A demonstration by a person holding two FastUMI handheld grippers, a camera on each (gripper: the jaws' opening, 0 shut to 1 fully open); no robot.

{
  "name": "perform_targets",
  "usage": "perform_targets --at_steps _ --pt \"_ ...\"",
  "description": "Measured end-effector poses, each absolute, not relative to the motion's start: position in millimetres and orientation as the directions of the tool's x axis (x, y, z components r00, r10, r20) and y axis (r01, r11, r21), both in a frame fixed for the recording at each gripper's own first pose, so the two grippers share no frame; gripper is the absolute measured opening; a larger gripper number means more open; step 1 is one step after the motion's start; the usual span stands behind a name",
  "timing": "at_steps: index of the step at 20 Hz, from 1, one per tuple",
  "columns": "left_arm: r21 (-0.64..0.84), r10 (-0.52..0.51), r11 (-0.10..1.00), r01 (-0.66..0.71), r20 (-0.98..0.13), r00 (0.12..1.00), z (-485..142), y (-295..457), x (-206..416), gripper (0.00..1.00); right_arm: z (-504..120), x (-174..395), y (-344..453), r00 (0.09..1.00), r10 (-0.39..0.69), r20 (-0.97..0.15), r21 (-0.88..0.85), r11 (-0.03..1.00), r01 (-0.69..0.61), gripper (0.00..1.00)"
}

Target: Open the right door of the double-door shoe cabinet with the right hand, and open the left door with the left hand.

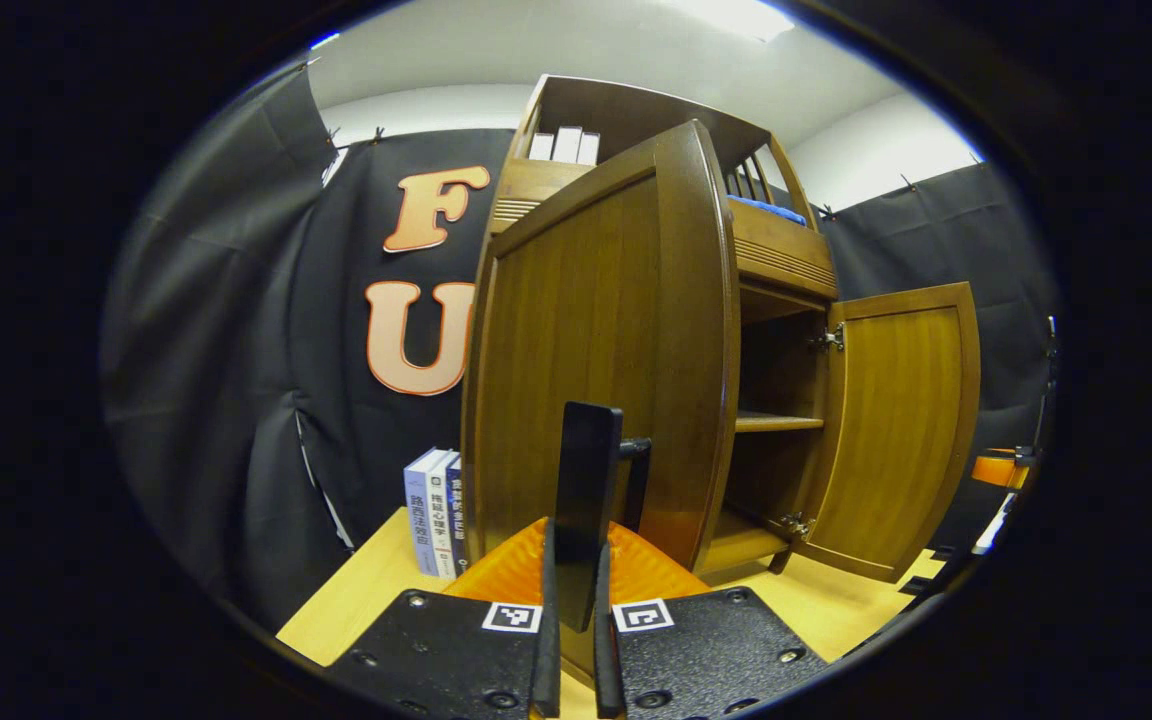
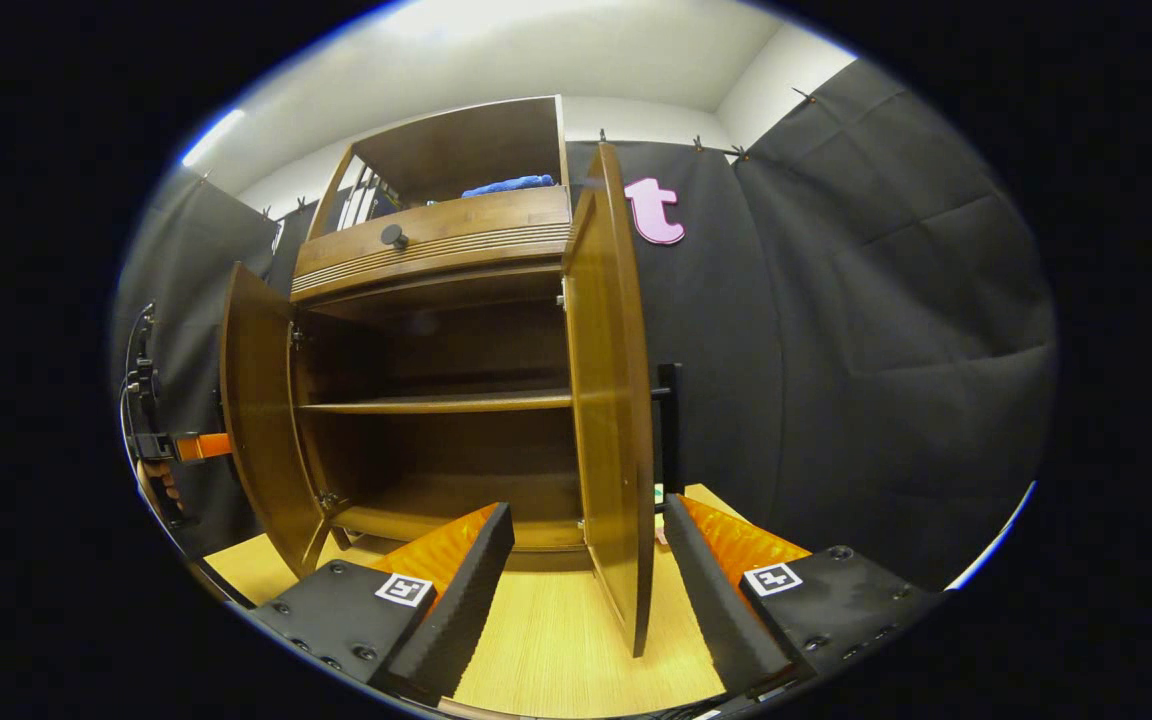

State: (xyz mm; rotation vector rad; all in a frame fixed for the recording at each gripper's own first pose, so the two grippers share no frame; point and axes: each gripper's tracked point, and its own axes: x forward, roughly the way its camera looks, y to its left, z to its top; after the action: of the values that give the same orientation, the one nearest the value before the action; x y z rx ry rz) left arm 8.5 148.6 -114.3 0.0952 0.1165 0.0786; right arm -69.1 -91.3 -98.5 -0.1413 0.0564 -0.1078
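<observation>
- Shoe cabinet (image 2: pixel 436 330) is standing on the light wood tabletop (image 2: pixel 556 640); both doors are swung wide, shelves exposed.
- Books (image 1: pixel 433 510) are standing upright just left of the cabinet; judging the left door (image 1: pixel 586 370) needs to stop before sweeping into them.
- Left gripper (image 1: pixel 576 600): fingers together, clamped on the dark bar handle (image 1: pixel 588 500) of the left door, seen edge-on from the outer face.
- For the step in hand: keeping the pull along the hinge arc, not straight back, so the handle isn't slipping out of the pinch.
- Right door (image 2: pixel 611 400) is standing open, edge-on between the right gripper's (image 2: pixel 586 580) fingers; its handle (image 2: pixel 669 425) is showing on the far side.
- Right gripper fingers are spread apart, straddling the door edge without touching it; judging it's released.
- Risk: backing the right gripper out crooked could nudge the door shut; withdrawing straight looks best.
- In the left gripper view the right door (image 1: pixel 896 430) is reading fully open, so only the left side looks pending.
</observation>
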Motion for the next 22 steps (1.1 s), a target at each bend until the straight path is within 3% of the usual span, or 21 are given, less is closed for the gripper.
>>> perform_targets --at_steps 10,12,14,22 --pt "0.161 0.233 0.962 -0.219 -0.075 0.969 -97 223 -21 0.04 -110 -53 -61 0.995 -0.068 -0.070 -0.152 0.987 0.056 0.98" --pt "0.134 0.224 0.968 -0.212 -0.075 0.972 -97 230 -21 0.00 -111 -50 -58 0.995 -0.064 -0.073 -0.158 0.986 0.052 0.98" --pt "0.092 0.201 0.977 -0.193 -0.084 0.976 -101 234 -23 0.04 -114 -48 -54 0.995 -0.064 -0.080 -0.161 0.986 0.050 0.98" --pt "0.070 0.194 0.980 -0.189 -0.081 0.978 -100 252 -26 0.03 -109 -45 -52 0.995 -0.075 -0.065 -0.177 0.982 0.062 0.98"
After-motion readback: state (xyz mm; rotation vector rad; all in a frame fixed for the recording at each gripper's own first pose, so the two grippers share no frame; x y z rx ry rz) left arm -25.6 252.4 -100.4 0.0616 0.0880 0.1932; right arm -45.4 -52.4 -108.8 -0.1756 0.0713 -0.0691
